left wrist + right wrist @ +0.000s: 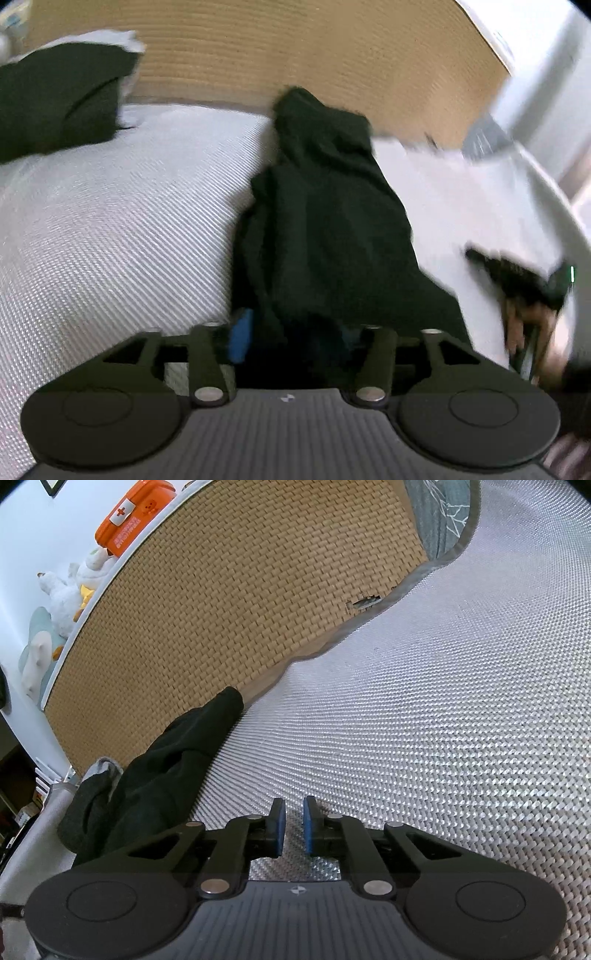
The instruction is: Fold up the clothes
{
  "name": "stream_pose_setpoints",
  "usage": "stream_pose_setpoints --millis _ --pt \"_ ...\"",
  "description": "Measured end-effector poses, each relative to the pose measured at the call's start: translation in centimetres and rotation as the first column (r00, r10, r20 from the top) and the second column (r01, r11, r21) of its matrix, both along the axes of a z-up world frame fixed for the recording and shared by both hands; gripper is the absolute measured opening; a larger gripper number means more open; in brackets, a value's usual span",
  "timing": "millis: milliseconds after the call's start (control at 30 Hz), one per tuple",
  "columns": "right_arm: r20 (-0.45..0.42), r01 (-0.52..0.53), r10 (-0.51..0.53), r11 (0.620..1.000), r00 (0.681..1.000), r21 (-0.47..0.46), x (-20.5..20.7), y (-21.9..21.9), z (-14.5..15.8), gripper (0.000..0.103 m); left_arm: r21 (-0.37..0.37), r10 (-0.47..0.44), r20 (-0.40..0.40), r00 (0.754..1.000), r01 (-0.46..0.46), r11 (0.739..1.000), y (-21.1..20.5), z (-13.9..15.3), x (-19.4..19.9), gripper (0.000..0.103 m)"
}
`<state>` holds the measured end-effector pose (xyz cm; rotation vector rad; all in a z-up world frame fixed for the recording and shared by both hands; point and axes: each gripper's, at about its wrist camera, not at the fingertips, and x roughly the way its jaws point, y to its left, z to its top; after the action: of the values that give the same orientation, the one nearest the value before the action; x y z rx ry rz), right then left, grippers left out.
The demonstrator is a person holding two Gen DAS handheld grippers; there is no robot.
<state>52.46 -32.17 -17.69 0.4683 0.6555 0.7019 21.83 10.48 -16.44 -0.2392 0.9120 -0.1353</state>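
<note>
**While the left jaws (297, 336) straddle the black garment (325, 221), the right jaws (294, 823) sit closed on nothing**

Where I look down the left gripper, the crumpled black cloth garment lies in a long heap on the white woven bed cover (110, 221). It runs from the tan woven headboard (295, 48) right down into the gap between my jaws. They stand wide. One blue pad (242, 336) shows bare just beside the cloth, and the other is hidden under it. I see no pinch on the fabric.

A second dark folded piece (55, 99) lies well apart at the upper left, against the headboard. Off to the right a hand (528, 325) holds the other gripper, all of it blurred.

From the right wrist, the blue pads are drawn almost together with only bed cover showing between them. The black garment lies to their left, along the foot of the headboard.
</note>
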Motion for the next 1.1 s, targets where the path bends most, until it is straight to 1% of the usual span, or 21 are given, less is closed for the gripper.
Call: stream_pose_setpoints --millis 67,133,167,200,267,367,433,533,600,633,667,700,733,767,800,867,933,967,1000,1033,1100 --pt "-0.001 0.002 -0.002 1.0 1.0 0.0 0.1 0.0 -0.1 0.009 0.049 -0.045 -0.04 0.998 0.047 0.998 -1.1 -0.7 0.0 0.056" --pt "-0.003 0.004 -0.004 1.0 1.0 -0.002 0.1 0.0 -0.1 0.005 0.096 -0.074 -0.07 0.995 0.081 0.992 -1.8 -1.3 -0.1 0.046" --pt "-0.006 0.005 -0.005 1.0 1.0 -0.003 0.2 0.0 -0.2 0.004 0.118 -0.09 -0.074 0.993 0.098 0.988 -2.1 -1.5 -0.3 0.023" --pt "-0.01 0.008 -0.008 1.0 1.0 -0.004 0.3 0.1 -0.3 0.001 0.121 -0.095 -0.075 0.993 0.104 0.987 -2.1 -1.3 -0.5 0.017" --pt "-0.017 0.013 -0.013 1.0 1.0 -0.006 0.5 0.1 -0.4 0.0 0.115 -0.097 -0.075 0.992 0.105 0.988 -1.9 -0.5 -0.9 0.011" --pt "-0.01 0.02 -0.02 0.999 1.0 -0.026 0.3 0.4 -0.3 0.0 0.15 -0.086 -0.06 0.994 0.094 0.984 -1.5 1.2 -2.1 0.01" --pt "-0.004 0.027 -0.028 0.999 1.0 -0.046 0.2 0.7 -0.1 0.0 0.164 -0.076 -0.068 0.995 0.086 0.983 -1.2 1.7 -2.8 0.011" --pt "-0.006 0.028 -0.028 0.998 1.0 -0.059 0.1 0.8 0.0 0.0 0.182 -0.036 -0.074 0.997 0.049 0.982 -1.1 1.7 -3.4 0.017" --pt "-0.023 0.023 -0.024 0.999 0.999 -0.037 0.2 0.3 0.0 0.0 0.161 -0.032 -0.076 0.997 0.044 0.986 -0.9 1.3 -4.0 0.029" --pt "-0.027 0.022 -0.023 0.999 0.999 -0.038 0.2 0.2 0.0 0.001 0.149 -0.031 -0.077 0.997 0.043 0.988 -0.9 1.1 -4.4 0.03" --pt "-0.023 0.015 -0.016 0.999 1.0 -0.046 -0.1 0.3 0.3 0.003 0.145 -0.042 -0.082 0.996 0.054 0.988 -1.2 0.9 -4.5 0.035" --pt "-0.018 0.008 -0.009 0.998 1.0 -0.055 -0.3 0.4 0.5 0.011 0.144 -0.057 -0.088 0.995 0.069 0.987 -1.6 0.6 -4.5 0.044" --pt "-0.002 -0.013 0.013 0.998 1.0 -0.068 -0.9 0.6 1.0 0.024 0.155 -0.07 -0.096 0.993 0.084 0.984 -2.1 0.6 -4.4 0.048" --pt "0.015 -0.034 0.035 0.996 0.999 -0.081 -1.5 0.7 1.4 0.032 0.174 -0.088 -0.098 0.991 0.104 0.979 -2.7 0.5 -4.3 0.054" --pt "0.035 -0.055 0.059 0.994 0.998 -0.098 -2.3 0.8 1.8 0.042 0.187 -0.11 -0.109 0.988 0.129 0.974 -3.4 0.3 -4.0 0.056" --pt "0.056 -0.092 0.1 0.987 0.993 -0.131 -4.0 1.4 2.5 0.043 0.218 -0.149 -0.144 0.978 0.178 0.96 -4.5 -0.4 -3.6 0.057" --pt "0.056 -0.149 0.158 0.98 0.986 -0.13 -6.0 2.1 3.1 0.045 0.26 -0.176 -0.189 0.966 0.221 0.94 -5.5 -1.3 -3.3 0.052" --pt "0.051 -0.191 0.199 0.973 0.979 -0.129 -7.1 2.8 3.5 0.045 0.281 -0.186 -0.198 0.962 0.237 0.93 -5.9 -1.3 -3.2 0.043" --pt "0.049 -0.23 0.24 0.962 0.97 -0.145 -8.3 3.7 4.0 0.045 0.303 -0.195 -0.204 0.959 0.252 0.919 -6.2 -1.3 -3.3 0.027" --pt "0.053 -0.277 0.289 0.946 0.956 -0.167 -9.6 4.7 4.4 0.045 0.317 -0.215 -0.219 0.952 0.278 0.907 -6.5 -1.2 -3.3 0.02" --pt "0.051 -0.394 0.414 0.892 0.909 -0.224 -12.4 7.0 5.2 0.044 0.35 -0.239 -0.248 0.939 0.317 0.881 -6.9 -1.1 -3.7 0.006"
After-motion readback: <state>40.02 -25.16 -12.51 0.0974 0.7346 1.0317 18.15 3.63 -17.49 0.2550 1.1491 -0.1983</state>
